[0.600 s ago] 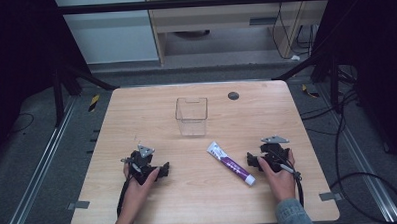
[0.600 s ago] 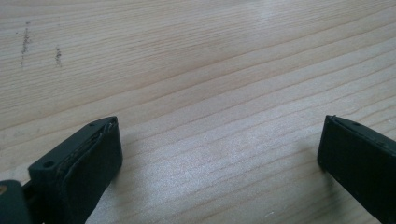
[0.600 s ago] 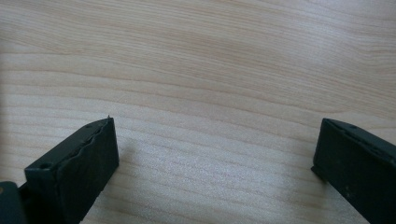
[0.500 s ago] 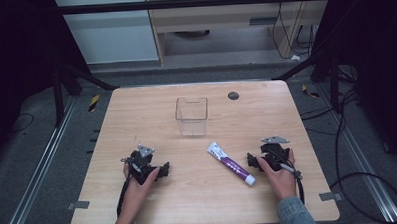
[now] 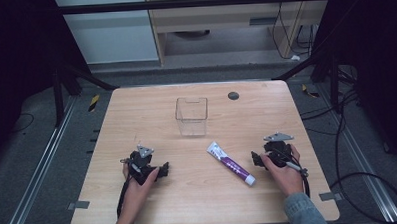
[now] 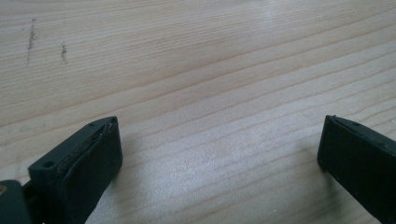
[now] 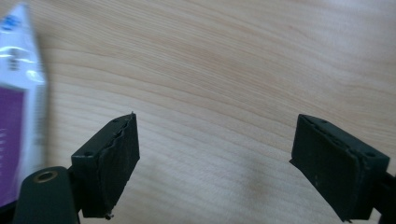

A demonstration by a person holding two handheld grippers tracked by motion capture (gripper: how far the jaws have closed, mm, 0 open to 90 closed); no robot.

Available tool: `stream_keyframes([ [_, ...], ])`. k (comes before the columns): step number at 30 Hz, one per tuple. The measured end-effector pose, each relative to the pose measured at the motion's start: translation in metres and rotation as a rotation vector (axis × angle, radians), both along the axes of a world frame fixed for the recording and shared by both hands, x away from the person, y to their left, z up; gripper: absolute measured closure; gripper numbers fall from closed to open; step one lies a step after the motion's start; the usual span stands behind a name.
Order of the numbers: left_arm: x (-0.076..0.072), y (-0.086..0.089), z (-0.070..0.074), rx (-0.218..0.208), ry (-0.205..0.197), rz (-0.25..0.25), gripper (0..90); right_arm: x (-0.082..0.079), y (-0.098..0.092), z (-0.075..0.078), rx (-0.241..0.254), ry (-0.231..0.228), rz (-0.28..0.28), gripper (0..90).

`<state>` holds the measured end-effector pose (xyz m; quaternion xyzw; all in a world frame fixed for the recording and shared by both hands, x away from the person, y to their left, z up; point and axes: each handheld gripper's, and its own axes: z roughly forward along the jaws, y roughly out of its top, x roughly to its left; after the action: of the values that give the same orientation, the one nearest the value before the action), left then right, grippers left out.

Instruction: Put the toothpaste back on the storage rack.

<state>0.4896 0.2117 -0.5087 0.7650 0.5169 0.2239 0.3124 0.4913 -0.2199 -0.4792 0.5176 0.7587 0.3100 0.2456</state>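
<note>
A white and purple tube (image 5: 230,163) lies flat on the wooden table (image 5: 199,202), slanting toward the front right. Behind it stands a clear plastic box (image 5: 191,116), upright and empty. My right gripper (image 5: 255,160) rests on the table just right of the tube, held by a hand, jaws wide apart and bare; its own view has the tube (image 7: 16,116) at the left edge beside the open jaws (image 7: 215,158). My left gripper (image 5: 164,169) lies on the table at the front left, also in a hand. Its jaws (image 6: 219,154) stand open over bare wood.
A small dark round disc (image 5: 233,96) sits near the table's far edge. Metal rails and cables run along the floor on both sides. Shelving stands beyond the table's back edge.
</note>
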Motion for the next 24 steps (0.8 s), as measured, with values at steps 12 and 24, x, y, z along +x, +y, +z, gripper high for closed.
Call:
stream_keyframes([
  [12, 0.000, 0.000, 0.000, -0.001, 0.000, 0.002, 0.0, -0.030, 0.032, 0.046, -0.045, 0.036, 0.129, 18.5],
  [24, 0.001, 0.000, 0.000, -0.002, -0.002, 0.006, 0.0, -0.029, 0.052, 0.051, -0.073, 0.074, 0.210, 29.1],
])
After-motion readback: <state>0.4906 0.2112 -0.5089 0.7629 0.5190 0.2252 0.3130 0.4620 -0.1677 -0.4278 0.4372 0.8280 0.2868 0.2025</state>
